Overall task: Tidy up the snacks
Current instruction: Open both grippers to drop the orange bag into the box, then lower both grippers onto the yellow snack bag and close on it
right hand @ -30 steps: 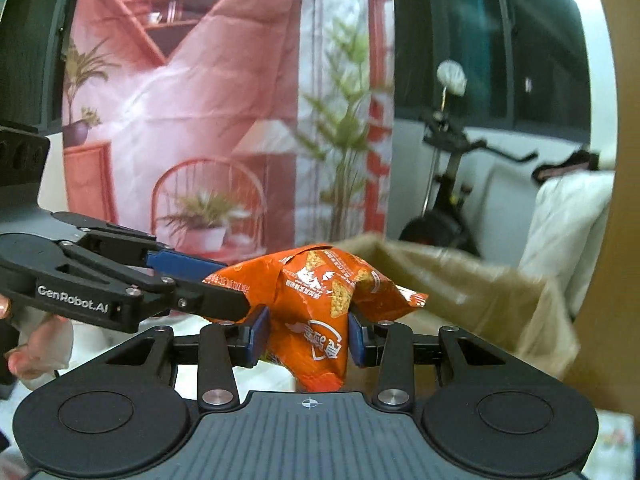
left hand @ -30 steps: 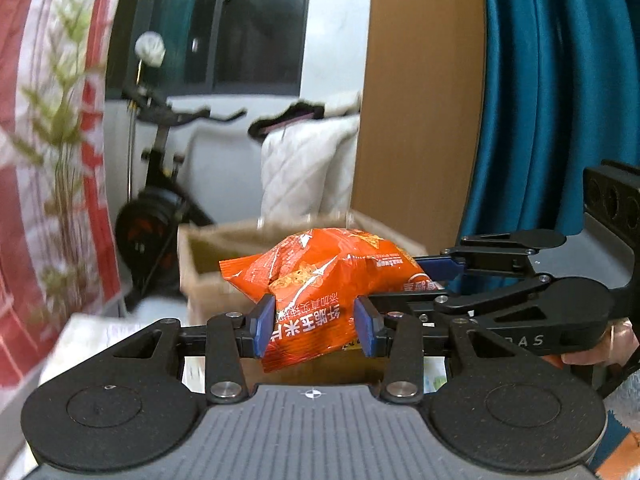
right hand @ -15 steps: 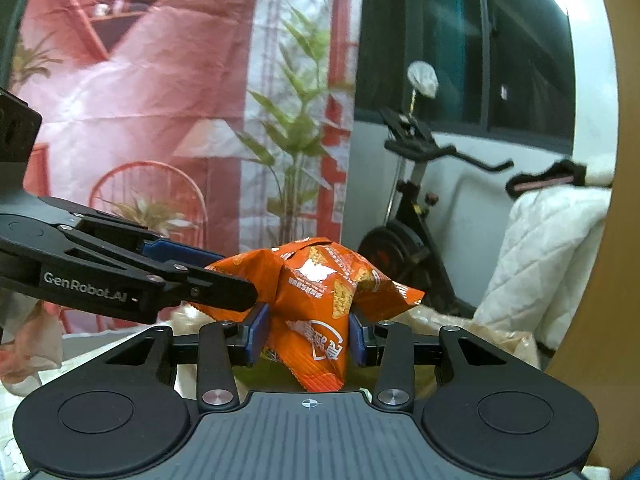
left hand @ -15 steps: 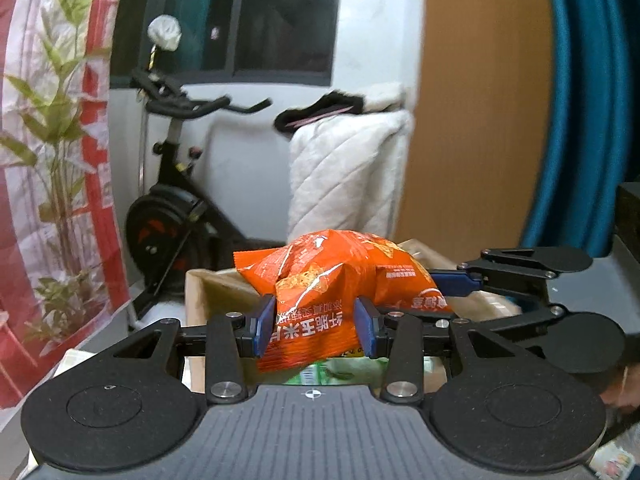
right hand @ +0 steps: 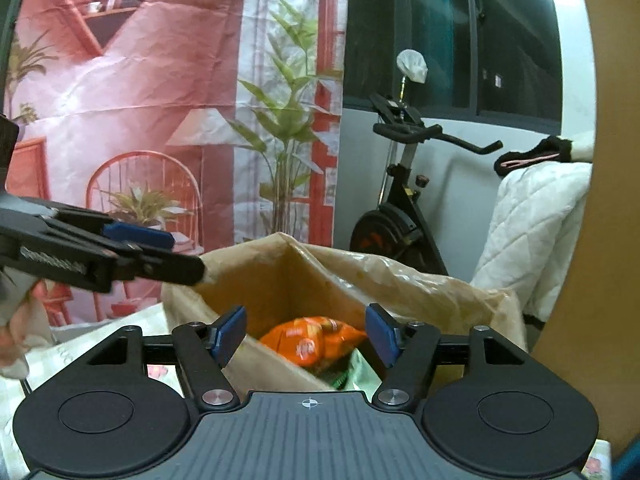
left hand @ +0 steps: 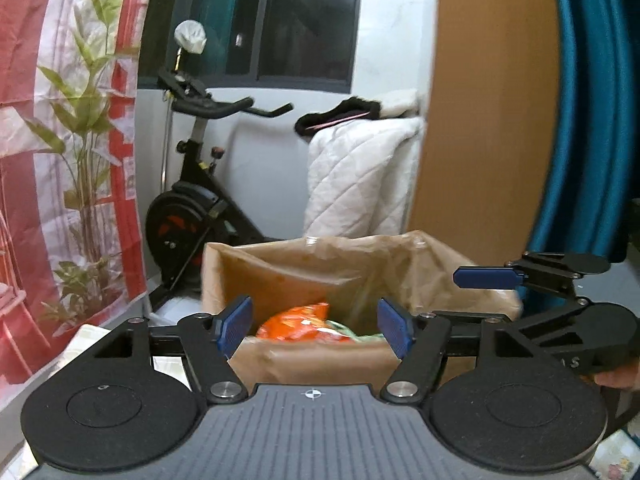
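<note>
Both releases done since a moment ago: left gripper and right gripper jaws opening with nothing between, orange snack bag now lying inside paper-lined box atop green packet, so drop-off looks complete.

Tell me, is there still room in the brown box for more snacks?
Yes. The cardboard box shows bare walls above the orange snack bag, and room behind it toward the far wall. The near bottom is crowded: a green packet lies against the orange one.
</note>
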`<state>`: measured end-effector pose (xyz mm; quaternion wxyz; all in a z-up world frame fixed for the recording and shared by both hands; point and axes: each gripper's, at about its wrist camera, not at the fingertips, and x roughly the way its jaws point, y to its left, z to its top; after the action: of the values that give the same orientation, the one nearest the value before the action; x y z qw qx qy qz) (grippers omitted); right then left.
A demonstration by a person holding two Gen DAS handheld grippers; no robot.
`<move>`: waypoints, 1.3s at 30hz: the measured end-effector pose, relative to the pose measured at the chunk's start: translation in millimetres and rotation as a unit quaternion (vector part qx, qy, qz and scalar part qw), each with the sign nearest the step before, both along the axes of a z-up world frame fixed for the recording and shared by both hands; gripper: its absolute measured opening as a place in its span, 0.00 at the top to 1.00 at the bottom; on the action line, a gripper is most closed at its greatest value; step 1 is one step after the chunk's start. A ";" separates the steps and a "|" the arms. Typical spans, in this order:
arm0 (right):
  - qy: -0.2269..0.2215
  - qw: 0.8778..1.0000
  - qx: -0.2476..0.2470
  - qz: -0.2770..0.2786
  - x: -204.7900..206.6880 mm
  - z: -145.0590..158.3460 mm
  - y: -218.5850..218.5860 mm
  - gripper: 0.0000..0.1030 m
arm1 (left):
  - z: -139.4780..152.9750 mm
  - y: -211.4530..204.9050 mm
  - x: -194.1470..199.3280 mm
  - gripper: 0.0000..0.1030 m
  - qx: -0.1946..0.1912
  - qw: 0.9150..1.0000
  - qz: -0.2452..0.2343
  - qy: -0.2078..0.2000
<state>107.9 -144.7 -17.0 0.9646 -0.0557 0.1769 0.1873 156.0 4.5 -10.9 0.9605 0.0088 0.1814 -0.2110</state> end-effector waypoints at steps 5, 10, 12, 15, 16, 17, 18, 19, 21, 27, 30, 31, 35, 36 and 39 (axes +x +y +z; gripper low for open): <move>0.006 1.000 0.006 -0.007 -39.8 -6.6 -28.7 0.41 | -17.7 -20.7 -32.4 0.32 -0.017 0.999 -0.030 0.019; 0.036 0.999 -0.001 -0.024 -75.6 -34.3 -53.8 0.41 | -47.8 -38.9 -47.1 0.32 -0.045 0.994 -0.061 0.079; 0.055 0.998 0.004 -0.033 -88.8 -47.9 -63.4 0.41 | -61.8 -47.8 -50.8 0.32 -0.046 0.991 -0.074 0.103; 0.082 0.996 0.011 -0.045 -105.2 -67.8 -74.7 0.41 | -80.5 -58.8 -53.4 0.33 -0.045 0.985 -0.091 0.140; 0.092 0.995 0.014 -0.047 -111.3 -74.8 -78.5 0.41 | -86.4 -61.3 -54.3 0.33 -0.048 0.983 -0.096 0.150; 0.101 0.994 0.015 -0.048 -116.7 -81.7 -81.4 0.41 | -92.6 -64.2 -55.7 0.33 -0.051 0.980 -0.102 0.161; 0.109 0.993 0.014 -0.049 -121.8 -87.5 -83.8 0.41 | -97.1 -66.3 -56.3 0.33 -0.053 0.978 -0.108 0.170; 0.117 0.992 0.014 -0.050 -126.5 -93.0 -85.6 0.41 | -102.8 -69.4 -58.7 0.34 -0.054 0.976 -0.114 0.179; 0.133 0.990 0.016 -0.049 -136.5 -103.6 -90.5 0.41 | -110.7 -74.7 -61.4 0.34 -0.055 0.972 -0.124 0.193; 0.169 0.985 0.010 -0.031 -155.6 -126.4 -94.3 0.40 | -132.7 -92.0 -66.3 0.34 -0.057 0.959 -0.151 0.231; 0.185 0.982 0.015 -0.026 -160.2 -136.0 -96.2 0.35 | -140.1 -100.2 -70.1 0.34 -0.053 0.956 -0.161 0.240; 0.190 0.981 0.016 -0.024 -159.4 -138.4 -97.2 0.33 | -141.4 -102.2 -71.2 0.34 -0.051 0.955 -0.163 0.242; 0.216 0.976 0.036 -0.015 -152.4 -150.7 -98.4 0.27 | -149.3 -110.2 -68.5 0.33 -0.044 0.952 -0.165 0.253; 0.223 0.974 0.044 -0.014 -150.4 -154.1 -99.0 0.26 | -152.5 -112.9 -67.3 0.33 -0.043 0.952 -0.163 0.256; 0.237 0.969 0.066 -0.012 -143.0 -160.9 -102.8 0.26 | -160.0 -115.9 -63.6 0.33 -0.043 0.951 -0.156 0.265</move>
<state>-35.0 -247.5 -177.9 0.8988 0.0565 0.3887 0.1946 92.4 -111.4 -170.9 0.8322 -0.0601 0.4169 -0.3606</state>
